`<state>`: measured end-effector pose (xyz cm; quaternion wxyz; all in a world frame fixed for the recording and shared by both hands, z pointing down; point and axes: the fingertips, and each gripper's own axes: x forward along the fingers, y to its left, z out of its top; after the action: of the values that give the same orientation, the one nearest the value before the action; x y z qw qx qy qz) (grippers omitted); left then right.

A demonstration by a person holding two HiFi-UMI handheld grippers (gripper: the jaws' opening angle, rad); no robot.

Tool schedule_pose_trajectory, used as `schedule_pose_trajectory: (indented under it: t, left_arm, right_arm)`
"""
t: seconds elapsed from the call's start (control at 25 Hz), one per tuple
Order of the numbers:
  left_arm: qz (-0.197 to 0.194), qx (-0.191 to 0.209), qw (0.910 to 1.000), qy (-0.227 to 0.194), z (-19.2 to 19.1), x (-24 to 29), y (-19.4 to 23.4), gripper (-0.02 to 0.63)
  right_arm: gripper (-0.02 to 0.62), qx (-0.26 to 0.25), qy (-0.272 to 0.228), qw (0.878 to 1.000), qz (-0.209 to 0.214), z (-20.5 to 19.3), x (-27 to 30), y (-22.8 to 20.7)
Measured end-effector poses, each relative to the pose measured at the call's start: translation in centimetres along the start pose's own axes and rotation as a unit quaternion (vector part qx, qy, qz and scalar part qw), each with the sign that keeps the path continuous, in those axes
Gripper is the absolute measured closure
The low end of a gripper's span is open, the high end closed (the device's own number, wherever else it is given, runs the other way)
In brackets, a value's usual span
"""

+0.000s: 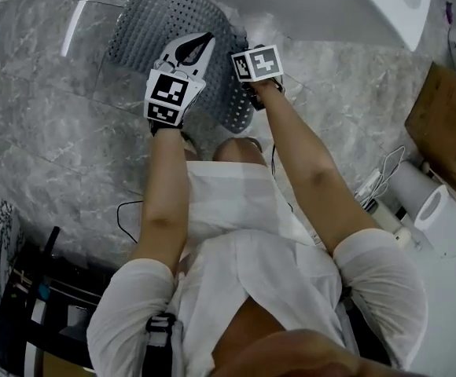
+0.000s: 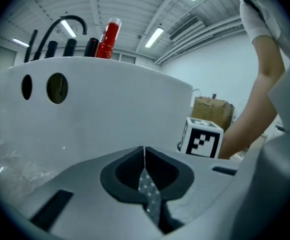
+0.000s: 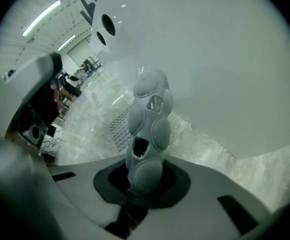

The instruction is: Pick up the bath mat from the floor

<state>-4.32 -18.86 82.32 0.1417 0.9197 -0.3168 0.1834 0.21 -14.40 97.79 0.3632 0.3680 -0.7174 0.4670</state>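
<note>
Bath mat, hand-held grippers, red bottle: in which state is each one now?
bath mat: one edge pinched and raised, the rest lying on the floor.
left hand-held gripper: shut on the bath mat.
right hand-held gripper: shut on the bath mat.
red bottle: upright on the bathtub rim.

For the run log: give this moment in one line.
left hand-held gripper: shut on bath mat | right hand-held gripper: shut on it | far end on floor
</note>
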Motion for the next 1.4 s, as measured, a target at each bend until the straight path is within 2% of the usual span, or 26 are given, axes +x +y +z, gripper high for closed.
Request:
schedule_pose_trajectory:
  t: [0.12,0.44,0.72,0.92,1.16,1.4]
  left_arm:
    - [0.04,-0.041,0.9984,-0.007,2.7,-4.0,0.2,0.589]
    - [0.087,-0.059,0.9944,-0.008,14.4,-14.8,-1.2,0.589]
    - [0.099,-0.059,0.9932,0.015,24.2,-22.8,-5.1,0.589]
    - [0.087,-0.06,0.9938,0.034,29.7,-26.4,-8.8,0.589]
    - [0.055,-0.071,0.9944,0.055,33.2,-27.3,-12.7,0.589]
    - [0.035,-0.099,0.9907,0.086,33.0,-27.4,-16.0,0.589]
  right_arm:
    - [0.538,-0.014,0.014,1.0,0.012,1.9,-4.6,2.9]
    - [0.538,-0.035,0.07,0.997,0.026,4.3,-17.3,9.7]
    - [0.539,-0.039,0.099,0.994,0.015,4.7,-30.8,12.6]
    - [0.538,-0.04,0.106,0.993,0.017,3.3,-39.0,14.9]
    - [0.538,-0.024,0.089,0.996,0.004,1.6,-46.3,15.8]
    - [0.538,-0.012,0.061,0.998,-0.016,-0.7,-50.8,15.1]
